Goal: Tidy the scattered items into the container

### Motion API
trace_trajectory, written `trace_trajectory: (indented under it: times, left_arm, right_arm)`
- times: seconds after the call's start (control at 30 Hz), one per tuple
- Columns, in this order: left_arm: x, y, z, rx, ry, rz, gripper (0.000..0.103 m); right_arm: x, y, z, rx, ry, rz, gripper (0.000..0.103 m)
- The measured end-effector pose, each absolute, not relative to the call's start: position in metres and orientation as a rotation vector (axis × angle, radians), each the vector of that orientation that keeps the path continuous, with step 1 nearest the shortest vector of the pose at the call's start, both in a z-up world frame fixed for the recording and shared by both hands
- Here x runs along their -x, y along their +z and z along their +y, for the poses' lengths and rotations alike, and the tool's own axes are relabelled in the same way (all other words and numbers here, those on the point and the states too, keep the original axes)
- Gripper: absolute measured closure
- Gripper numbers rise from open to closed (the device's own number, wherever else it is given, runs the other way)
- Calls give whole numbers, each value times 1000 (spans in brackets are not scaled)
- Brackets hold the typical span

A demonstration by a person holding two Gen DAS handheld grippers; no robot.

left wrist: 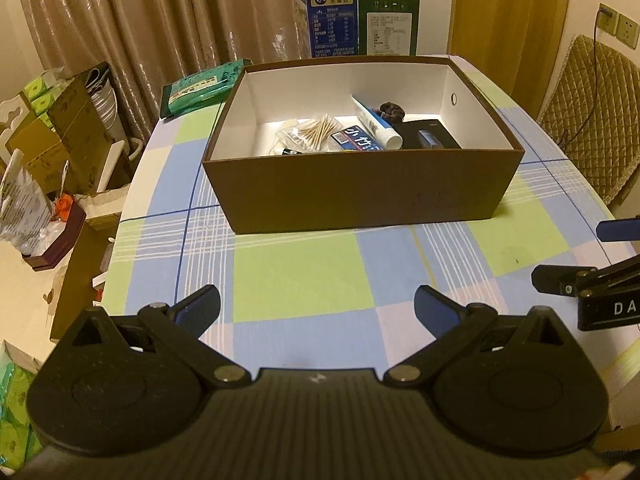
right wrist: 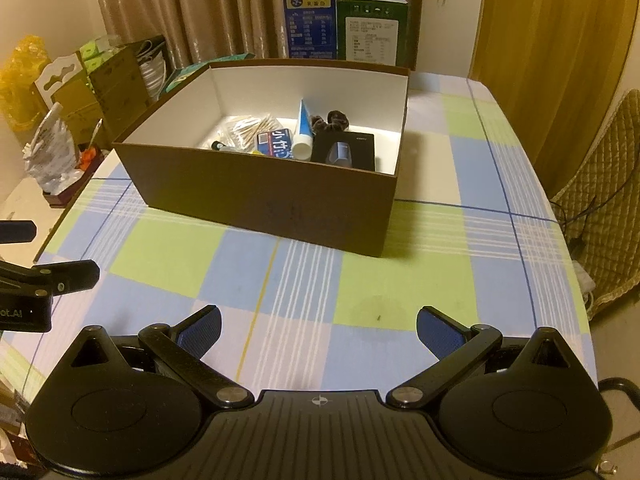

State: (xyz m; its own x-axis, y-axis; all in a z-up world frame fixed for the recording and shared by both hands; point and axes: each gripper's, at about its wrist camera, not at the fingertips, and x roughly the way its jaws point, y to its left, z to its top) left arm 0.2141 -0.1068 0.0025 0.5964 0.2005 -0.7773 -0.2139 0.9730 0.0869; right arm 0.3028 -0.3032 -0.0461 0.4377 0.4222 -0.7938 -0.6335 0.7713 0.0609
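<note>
— What is shown in the left wrist view?

— A brown cardboard box with a white inside [left wrist: 360, 196] is set on the blue, green and white checked tablecloth [left wrist: 304, 280]; inside it are seen a clear bag of wooden cotton swabs [left wrist: 310, 134], a blue and white packet with printed characters [left wrist: 358, 140], a white tube with blue print [left wrist: 376, 120], a dark brown scrunchie [left wrist: 393, 111] and a flat black carton with a blue-grey picture [left wrist: 430, 136]; the tube is laid slanting between the packet and the black carton.

— And the tool there?

— The left gripper [left wrist: 318, 310] is held above the cloth, short of the box; its blue-padded fingers are spread wide, and nothing is held or touched; the right gripper [left wrist: 576, 256] is glimpsed at the right edge.

— What is shown in the right wrist view?

— The same box [right wrist: 260, 204] is seen with the swabs [right wrist: 250, 130], packet [right wrist: 276, 142], tube [right wrist: 303, 132], scrunchie [right wrist: 330, 120] and black carton [right wrist: 344, 152] all lying on its floor; no loose item is seen on the cloth [right wrist: 400, 292].

— And that gripper?

— The right gripper [right wrist: 319, 330] is likewise spread wide and empty, kept well apart from the box; part of the left gripper [right wrist: 44, 256] is seen at the left edge.
</note>
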Motion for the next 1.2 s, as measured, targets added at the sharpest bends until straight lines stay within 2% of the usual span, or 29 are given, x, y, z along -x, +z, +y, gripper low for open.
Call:
trace_trajectory:
  times: [1.2]
  left_arm:
    - [-203,2,-121,24,292,907,1]
  right_arm:
    - [-293,-43,-311,295,724,870,2]
